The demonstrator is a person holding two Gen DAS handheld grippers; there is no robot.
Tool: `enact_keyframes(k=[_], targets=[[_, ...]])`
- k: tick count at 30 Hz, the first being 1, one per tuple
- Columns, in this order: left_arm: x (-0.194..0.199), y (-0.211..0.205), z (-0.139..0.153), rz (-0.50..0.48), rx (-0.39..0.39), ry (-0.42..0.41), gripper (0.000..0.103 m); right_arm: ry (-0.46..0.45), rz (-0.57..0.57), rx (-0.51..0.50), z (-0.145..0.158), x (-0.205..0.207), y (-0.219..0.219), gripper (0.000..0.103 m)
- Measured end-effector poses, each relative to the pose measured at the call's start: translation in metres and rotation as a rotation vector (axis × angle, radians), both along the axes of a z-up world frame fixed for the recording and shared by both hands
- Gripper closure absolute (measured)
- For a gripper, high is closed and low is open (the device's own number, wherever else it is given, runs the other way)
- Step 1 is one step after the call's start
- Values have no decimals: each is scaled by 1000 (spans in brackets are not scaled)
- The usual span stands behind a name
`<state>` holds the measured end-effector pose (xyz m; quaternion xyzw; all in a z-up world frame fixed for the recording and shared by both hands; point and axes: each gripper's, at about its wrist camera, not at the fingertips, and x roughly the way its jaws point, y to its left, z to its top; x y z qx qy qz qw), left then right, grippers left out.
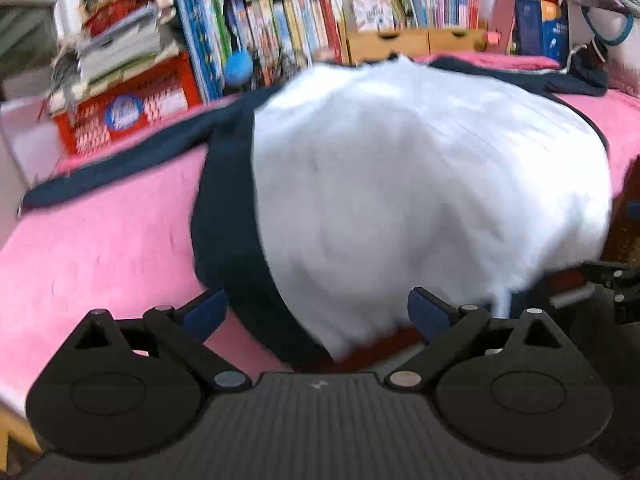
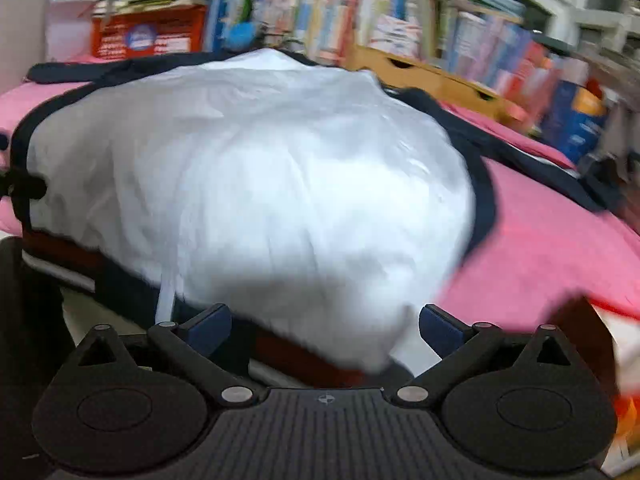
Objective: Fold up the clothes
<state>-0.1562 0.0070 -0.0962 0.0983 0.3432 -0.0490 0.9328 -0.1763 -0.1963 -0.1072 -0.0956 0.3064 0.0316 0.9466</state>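
A pink blanket covers the bed. On it, filling the middle of both views, lies the white and dark blue shirt, spread flat. It looks soft, light and floppy, so its near bottom edge seems best to pinch. The left tool and right tool are both spread wide, holding nothing.

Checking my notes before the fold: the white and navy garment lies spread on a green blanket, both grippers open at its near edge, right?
Not quite: the blanket is pink, not green, as both wrist views show. The rest holds: the white and navy garment lies spread on it, with the left gripper and right gripper open at its near edge.
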Motion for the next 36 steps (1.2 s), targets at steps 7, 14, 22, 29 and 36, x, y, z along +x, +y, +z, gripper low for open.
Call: enact_keyframes(k=[7,14,22,29,36], targets=[[-83,-5,45,-24,-101,-48,0,-171,79,69,42,-90,11,0],[-96,-2,63,10,-97,-87,0,-243,113,-20,55,-115,41,0],[-101,-3,45,29,-82,-27,0,-219,128,-24,45,-118,37,0],[-102,-6,42,20,-67,-11,0,-199,109,-12,39,-117,31,0],[-98,-7,38,17,-69,5,0,-185,107,-18,35,-117,32,0]])
